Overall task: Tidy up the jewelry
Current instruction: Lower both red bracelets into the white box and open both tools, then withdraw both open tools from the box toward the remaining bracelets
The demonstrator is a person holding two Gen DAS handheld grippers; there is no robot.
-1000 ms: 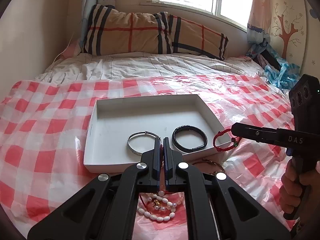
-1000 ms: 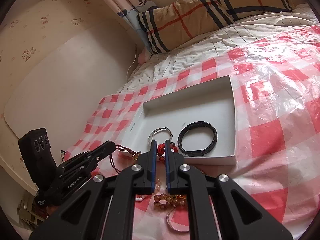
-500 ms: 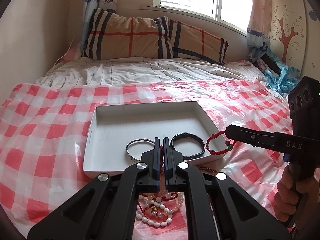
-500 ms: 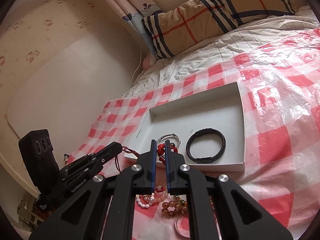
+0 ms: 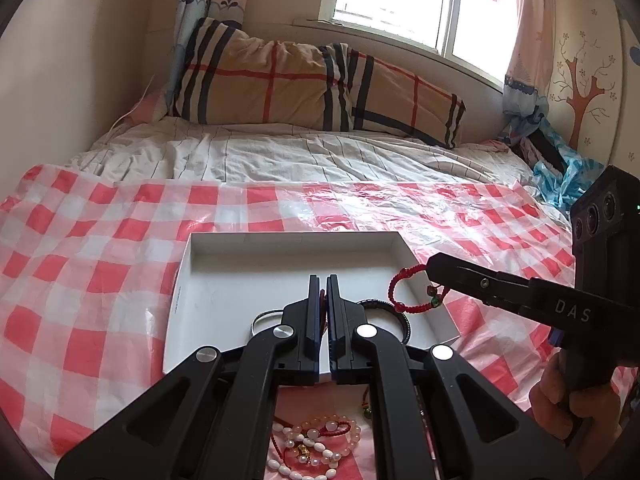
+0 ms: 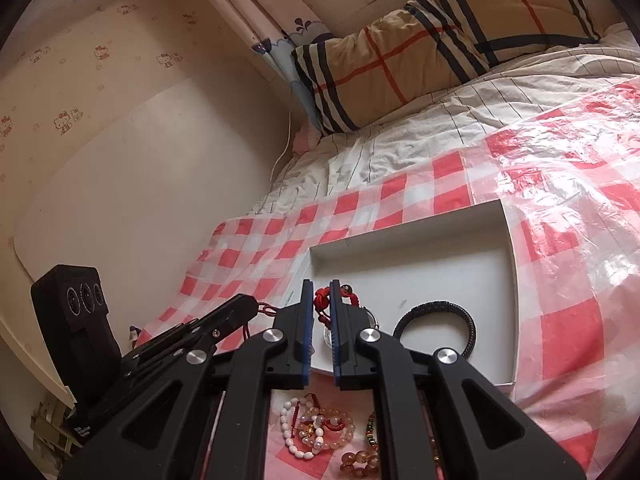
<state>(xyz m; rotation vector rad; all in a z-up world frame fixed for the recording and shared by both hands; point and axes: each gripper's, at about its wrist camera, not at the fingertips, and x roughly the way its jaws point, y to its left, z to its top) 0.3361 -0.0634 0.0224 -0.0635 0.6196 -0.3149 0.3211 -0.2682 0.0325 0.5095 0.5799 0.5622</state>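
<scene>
A shallow white box [image 5: 288,256] lies on the checked bed cover; it also shows in the right wrist view [image 6: 420,256]. In it lie a silver bangle [image 5: 262,320] and a black braided bracelet [image 6: 436,322]. My right gripper [image 6: 322,292] is shut on a red cord bracelet [image 5: 414,292] with green beads, held above the box's right near corner. My left gripper [image 5: 323,284] is shut on a thin red cord [image 6: 266,311], raised above the box's near edge. Pearl and bead bracelets [image 5: 316,450] lie on the cover below both grippers [image 6: 316,430].
A plaid pillow [image 5: 312,84] lies at the head of the bed under a window. A wall runs along the left side. Blue and dark items [image 5: 560,168] are piled at the far right. Amber bead bracelets [image 6: 360,460] lie near the box's front edge.
Both grippers have risen and moved toward the box, each still holding its red cord. The loose bead pile has dropped lower in both views.
</scene>
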